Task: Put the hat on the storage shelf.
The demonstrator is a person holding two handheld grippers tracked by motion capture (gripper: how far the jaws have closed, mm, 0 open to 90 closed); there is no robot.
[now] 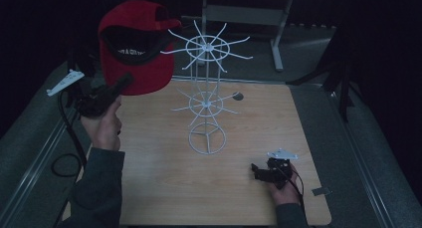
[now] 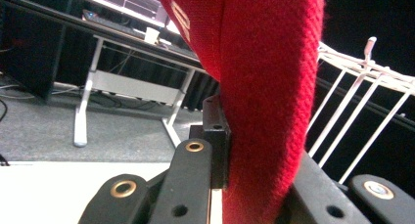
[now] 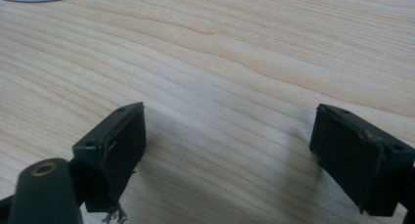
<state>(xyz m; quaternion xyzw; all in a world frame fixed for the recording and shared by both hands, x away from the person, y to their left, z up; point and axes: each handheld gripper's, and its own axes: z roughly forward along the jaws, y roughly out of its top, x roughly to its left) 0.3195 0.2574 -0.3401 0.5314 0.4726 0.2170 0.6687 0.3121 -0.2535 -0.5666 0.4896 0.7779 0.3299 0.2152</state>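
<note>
Right gripper view, nearest the person: we see the right gripper with its jaws spread wide and nothing between them, hovering low over the bare wooden surface. We judge that it is parked here, idle, so as to leave the working space to the other hand. In the high view we find it near the front right corner of the surface, well apart from the rack.

Left gripper view: we look along the left gripper, whose jaws are closed on the red cap. The thick red fabric stands edge-on between the two jaws, the pads pressing it from either side, so that we take the hold to be on the brim. In the high view we see the left gripper raised above the left edge of the surface, with the red cap carried high, crown uppermost and its dark inside turned toward the camera.

Farther off stands the white wire rack, upright near the middle of the surface. We place the cap just beside the upper ring of hooks, on its left and at about its height, and we judge that it is held so in order to be hung on one of them. Whether cap and hook already touch we cannot tell.
</note>
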